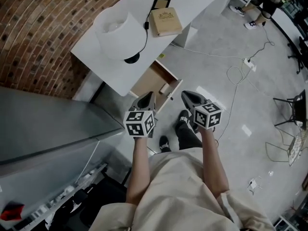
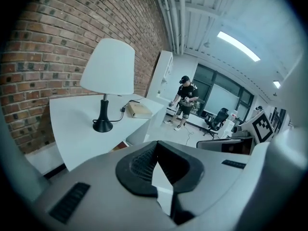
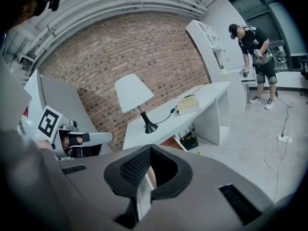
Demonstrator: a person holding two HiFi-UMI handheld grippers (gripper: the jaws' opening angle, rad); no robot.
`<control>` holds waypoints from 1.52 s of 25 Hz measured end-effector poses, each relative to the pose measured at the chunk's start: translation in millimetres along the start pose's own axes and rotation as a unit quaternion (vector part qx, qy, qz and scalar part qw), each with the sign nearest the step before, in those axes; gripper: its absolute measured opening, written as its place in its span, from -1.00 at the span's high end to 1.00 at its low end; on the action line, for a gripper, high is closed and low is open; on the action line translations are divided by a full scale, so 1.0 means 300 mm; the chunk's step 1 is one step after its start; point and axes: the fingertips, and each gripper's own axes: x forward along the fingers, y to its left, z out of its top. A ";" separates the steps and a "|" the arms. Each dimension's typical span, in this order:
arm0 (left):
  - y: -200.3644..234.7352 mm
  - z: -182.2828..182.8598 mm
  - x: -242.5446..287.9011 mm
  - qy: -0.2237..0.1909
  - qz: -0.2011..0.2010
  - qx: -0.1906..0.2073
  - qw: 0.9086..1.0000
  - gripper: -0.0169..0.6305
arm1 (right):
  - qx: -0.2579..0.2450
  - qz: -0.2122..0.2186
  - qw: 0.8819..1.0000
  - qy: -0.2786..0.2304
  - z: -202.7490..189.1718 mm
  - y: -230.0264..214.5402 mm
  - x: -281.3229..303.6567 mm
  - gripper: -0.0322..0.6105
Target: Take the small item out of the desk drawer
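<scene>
Red brick wall backs the white worktop. Its wooden drawer stands open, exposing the contents. The grey left gripper, closed and empty, hovers before the small pale block inside. The grey right gripper does likewise, probably ready to reach in.

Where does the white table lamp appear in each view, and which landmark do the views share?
Head view: lamp upper left, on the desk, seen from above.
Left gripper view: lamp left of centre, on the desk.
Right gripper view: lamp just left of centre.
Shared landmark: the brick wall.
</scene>
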 end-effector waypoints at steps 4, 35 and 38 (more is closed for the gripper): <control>-0.031 0.038 0.153 0.012 0.000 -0.001 1.000 0.90 | -0.008 0.008 1.000 0.009 0.065 -0.105 0.050 0.82; -0.087 -0.018 0.632 0.120 0.063 -0.034 0.990 0.90 | 0.068 0.028 0.997 -0.030 0.202 -0.649 0.215 0.82; -0.080 -0.067 0.641 0.138 0.057 -0.030 0.988 0.90 | 0.072 0.029 0.997 -0.018 0.166 -0.655 0.216 0.82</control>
